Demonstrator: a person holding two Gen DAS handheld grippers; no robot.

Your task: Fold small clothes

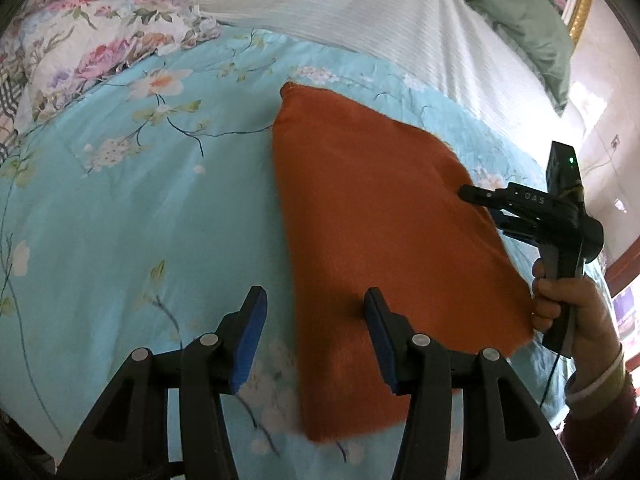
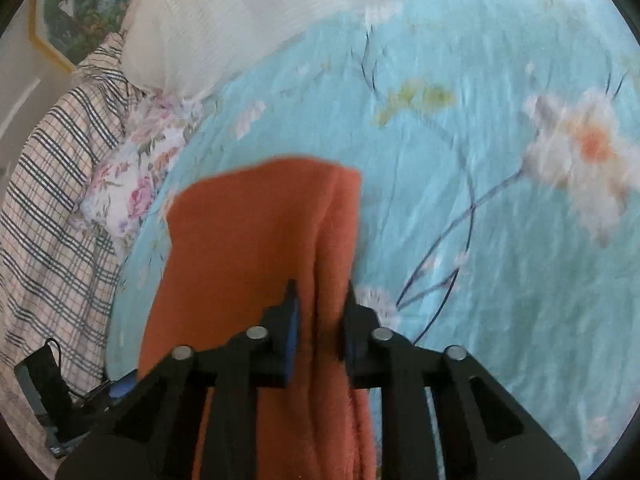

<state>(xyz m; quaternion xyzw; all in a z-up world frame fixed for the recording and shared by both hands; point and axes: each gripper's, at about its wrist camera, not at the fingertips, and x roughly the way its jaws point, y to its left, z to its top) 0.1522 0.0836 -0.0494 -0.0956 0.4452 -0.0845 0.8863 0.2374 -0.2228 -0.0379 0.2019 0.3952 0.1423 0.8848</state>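
Observation:
An orange fleece garment (image 1: pixel 384 232) lies folded on a light blue floral bedspread (image 1: pixel 140 208). My left gripper (image 1: pixel 316 320) is open above the garment's near left edge, one finger over the bedspread and one over the cloth, holding nothing. My right gripper (image 1: pixel 480 200) reaches in from the right and touches the garment's right edge. In the right wrist view the right gripper (image 2: pixel 318 300) has its jaws narrowed around a raised fold of the orange garment (image 2: pixel 248 248), which hangs through them.
A white ribbed blanket (image 1: pixel 360 8) lies at the back. A floral pillow (image 1: pixel 92 52) and plaid cloth (image 2: pixel 48 208) lie at the side. A green cloth (image 1: pixel 528 28) and a gold-framed picture (image 1: pixel 580 4) are at the far right.

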